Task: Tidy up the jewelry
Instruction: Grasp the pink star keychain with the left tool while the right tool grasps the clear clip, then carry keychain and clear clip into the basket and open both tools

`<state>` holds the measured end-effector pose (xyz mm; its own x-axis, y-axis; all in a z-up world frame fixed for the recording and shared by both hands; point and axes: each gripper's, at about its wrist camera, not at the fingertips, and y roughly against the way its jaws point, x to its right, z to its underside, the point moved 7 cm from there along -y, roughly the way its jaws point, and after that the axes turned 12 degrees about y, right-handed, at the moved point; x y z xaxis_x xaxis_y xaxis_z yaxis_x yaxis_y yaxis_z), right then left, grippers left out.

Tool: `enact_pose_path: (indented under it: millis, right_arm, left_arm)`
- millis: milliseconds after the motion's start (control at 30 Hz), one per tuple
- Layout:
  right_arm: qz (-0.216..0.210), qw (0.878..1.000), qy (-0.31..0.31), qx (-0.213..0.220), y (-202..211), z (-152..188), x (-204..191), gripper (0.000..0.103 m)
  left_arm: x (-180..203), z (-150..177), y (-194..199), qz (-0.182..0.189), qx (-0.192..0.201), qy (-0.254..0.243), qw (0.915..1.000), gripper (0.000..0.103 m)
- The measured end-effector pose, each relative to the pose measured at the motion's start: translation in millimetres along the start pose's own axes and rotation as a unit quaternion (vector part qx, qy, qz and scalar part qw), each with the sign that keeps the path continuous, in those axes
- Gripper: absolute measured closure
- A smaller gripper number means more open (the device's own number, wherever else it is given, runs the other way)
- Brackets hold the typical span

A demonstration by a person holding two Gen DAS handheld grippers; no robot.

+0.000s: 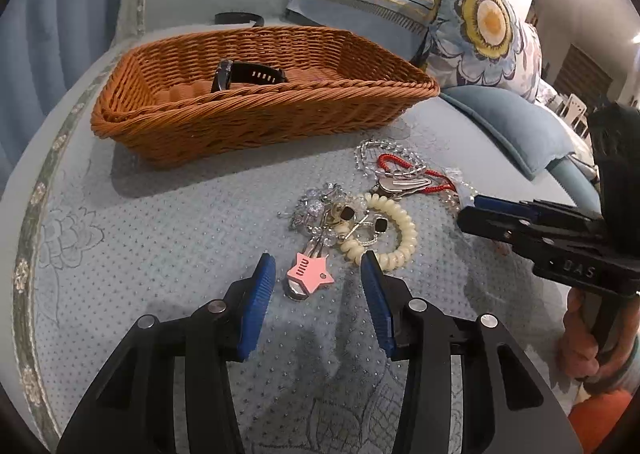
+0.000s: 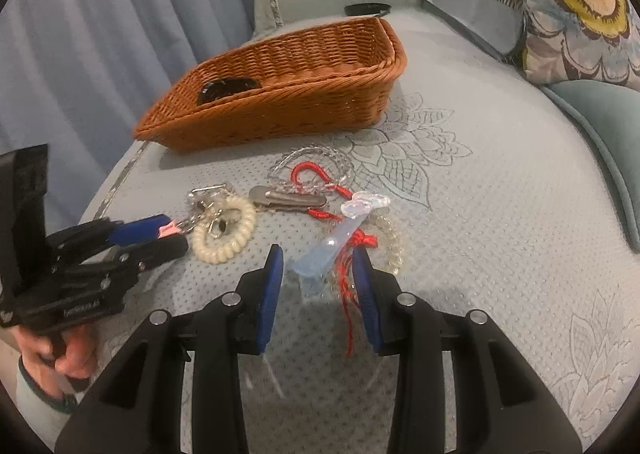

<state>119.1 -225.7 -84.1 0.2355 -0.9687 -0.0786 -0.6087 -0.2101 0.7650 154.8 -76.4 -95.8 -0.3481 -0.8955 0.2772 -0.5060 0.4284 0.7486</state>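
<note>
A pile of jewelry lies on the blue quilt in front of a wicker basket [image 1: 256,113]. My left gripper [image 1: 318,270] is open, its blue pads on either side of a pink star charm [image 1: 309,272]. Behind it lie a cream coil bracelet [image 1: 394,232], crystal beads [image 1: 316,205] and a red cord [image 1: 400,163]. My right gripper [image 2: 318,258] is open around a pale blue clear pendant [image 2: 326,254] with a red tassel [image 2: 360,244]. A black watch [image 1: 244,74] lies in the basket [image 2: 280,93].
A floral pillow [image 1: 484,21] and a blue cushion [image 1: 508,125] stand to the right of the basket. A black band [image 1: 238,18] lies behind it. Blue curtains hang at the left. The right gripper shows in the left wrist view [image 1: 480,211].
</note>
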Motion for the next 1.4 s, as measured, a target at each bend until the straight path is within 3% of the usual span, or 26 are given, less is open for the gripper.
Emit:
enact_pose_path:
  millis: [133, 200, 300, 467, 700, 900, 1133, 1233, 1300, 1400]
  right_arm:
    - [0.038, 0.999, 0.025, -0.014, -8, -3, -6, 0.073]
    - [0.048, 0.998, 0.041, -0.007, -5, -1, -9, 0.088]
    - [0.047, 0.998, 0.047, 0.004, 4, 3, -7, 0.092]
    - [-0.004, 0.997, 0.055, 0.049, 34, 13, -13, 0.092]
    - [-0.043, 0.996, 0.072, 0.041, 48, 32, -29, 0.092]
    - [-0.056, 0.995, 0.069, 0.055, 61, 34, -31, 0.092]
    - [-0.092, 0.988, 0.124, -0.016, 49, 63, -48, 0.091]
    - [-0.078, 0.989, 0.127, -0.020, 54, 71, -43, 0.075]
    - [-0.075, 0.990, 0.119, -0.007, 61, 70, -38, 0.056]
    - [-0.085, 0.989, 0.118, 0.000, 64, 66, -41, 0.057]
  left_arm:
    - [1, 0, -2, -0.022, 0.005, -0.008, 0.9997, 0.082]
    - [1, 1, 0, -0.024, 0.010, -0.012, 0.9996, 0.082]
    - [2, 5, 8, -0.027, 0.020, -0.010, 0.9994, 0.082]
    - [-1, 22, 27, -0.017, 0.032, 0.017, 0.9992, 0.082]
    - [-4, 46, 51, -0.014, 0.044, 0.046, 0.9979, 0.082]
    - [-9, 45, 66, 0.009, 0.069, 0.074, 0.9949, 0.082]
    - [-13, 53, 60, 0.011, 0.063, 0.081, 0.9947, 0.082]
    - [-11, 51, 62, 0.018, 0.066, 0.080, 0.9945, 0.082]
    - [-12, 51, 59, 0.018, 0.063, 0.082, 0.9945, 0.082]
    - [-12, 52, 58, 0.019, 0.061, 0.081, 0.9947, 0.082]
